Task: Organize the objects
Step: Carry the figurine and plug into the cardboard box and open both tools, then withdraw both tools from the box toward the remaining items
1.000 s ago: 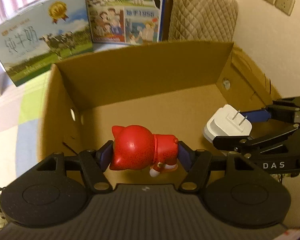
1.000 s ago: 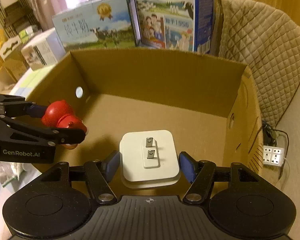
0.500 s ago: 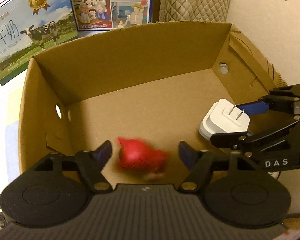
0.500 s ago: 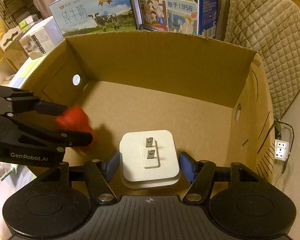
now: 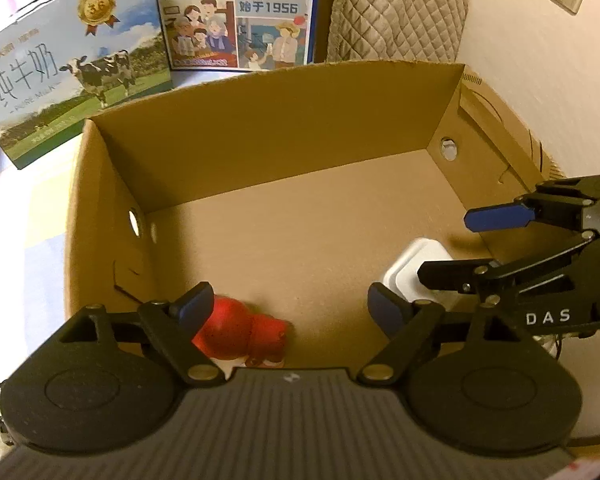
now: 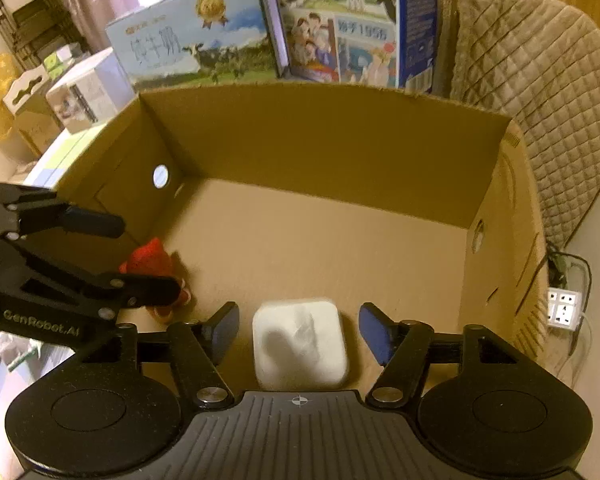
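Note:
An open cardboard box (image 5: 268, 128) (image 6: 340, 136) fills both views. On its floor at the near left lies a red toy figure (image 5: 240, 334) (image 6: 152, 264). My left gripper (image 5: 290, 306) (image 6: 140, 256) hangs open above it, touching nothing. A white plug adapter (image 6: 300, 346) (image 5: 414, 266), blurred, sits low between the fingers of my right gripper (image 6: 298, 328) (image 5: 456, 244) at the near right of the box. That gripper is open too, its fingers clear of the adapter.
Two milk cartons (image 5: 76, 92) (image 5: 236, 16) stand behind the box, with a quilted cushion (image 6: 540, 80) at the back right. A white power strip (image 6: 564, 308) lies outside the right wall. Small boxes (image 6: 84, 92) sit at the far left.
Both grippers opened. The red toy dropped from the left gripper to the box floor; then the white adapter dropped out of the right gripper.

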The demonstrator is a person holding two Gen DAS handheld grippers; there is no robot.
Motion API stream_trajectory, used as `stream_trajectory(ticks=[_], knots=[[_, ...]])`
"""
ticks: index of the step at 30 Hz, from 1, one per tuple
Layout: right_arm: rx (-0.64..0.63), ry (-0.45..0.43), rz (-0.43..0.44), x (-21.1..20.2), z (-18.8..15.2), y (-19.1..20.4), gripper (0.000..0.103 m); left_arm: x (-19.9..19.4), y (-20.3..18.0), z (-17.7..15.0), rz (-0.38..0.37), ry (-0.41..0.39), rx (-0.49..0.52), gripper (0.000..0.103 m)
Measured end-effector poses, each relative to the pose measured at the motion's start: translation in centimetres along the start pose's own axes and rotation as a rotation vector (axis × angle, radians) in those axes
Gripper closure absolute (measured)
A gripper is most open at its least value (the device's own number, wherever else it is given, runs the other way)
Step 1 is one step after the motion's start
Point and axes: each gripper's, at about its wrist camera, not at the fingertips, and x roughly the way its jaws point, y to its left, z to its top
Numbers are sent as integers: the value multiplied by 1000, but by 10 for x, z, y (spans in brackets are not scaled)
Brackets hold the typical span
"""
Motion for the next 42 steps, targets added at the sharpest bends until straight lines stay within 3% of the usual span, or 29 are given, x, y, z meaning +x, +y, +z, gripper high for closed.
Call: stream_trajectory(ticks=[21, 31, 42], knots=[[20, -165, 16, -56, -7, 12, 35, -86, -3, -19, 58, -163, -116, 16], [113, -304, 0, -103, -30, 29, 34, -145, 30, -54, 110, -241, -205, 14], [162, -335, -25, -130, -62, 74, 34, -187, 75, -104, 109, -263, -246, 12]])
